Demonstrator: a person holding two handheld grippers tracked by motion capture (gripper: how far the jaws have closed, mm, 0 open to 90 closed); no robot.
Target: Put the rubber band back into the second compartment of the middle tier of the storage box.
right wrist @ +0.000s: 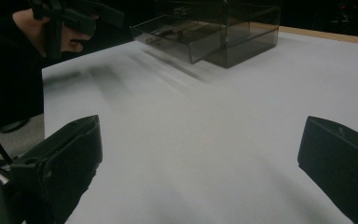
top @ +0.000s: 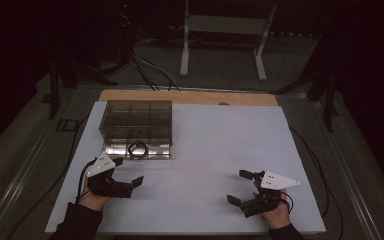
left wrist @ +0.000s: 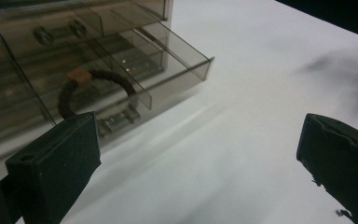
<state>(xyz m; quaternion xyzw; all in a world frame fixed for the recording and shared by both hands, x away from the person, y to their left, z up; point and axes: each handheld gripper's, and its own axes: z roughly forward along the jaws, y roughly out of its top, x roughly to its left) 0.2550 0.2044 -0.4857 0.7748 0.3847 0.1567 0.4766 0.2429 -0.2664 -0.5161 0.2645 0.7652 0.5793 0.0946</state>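
A smoky clear drawer box (top: 136,120) stands at the table's back left, its bottom drawer (top: 138,149) pulled out toward me. Inside that drawer lies a dark cord ring with a tan bead (top: 138,149), seen close in the left gripper view (left wrist: 95,86). My left gripper (top: 128,175) hovers just in front of the drawer, jaws open and holding nothing. At the front right of the white table my right gripper (top: 241,187) is open too, with nothing between its jaws. The box (right wrist: 223,30) and the left gripper (right wrist: 81,16) appear far off in the right gripper view.
A white sheet (top: 205,150) covers the table, with a wooden edge (top: 190,97) at the back. Cables (top: 152,72) and a white stand (top: 225,42) sit on the floor beyond. Dark posts flank the table.
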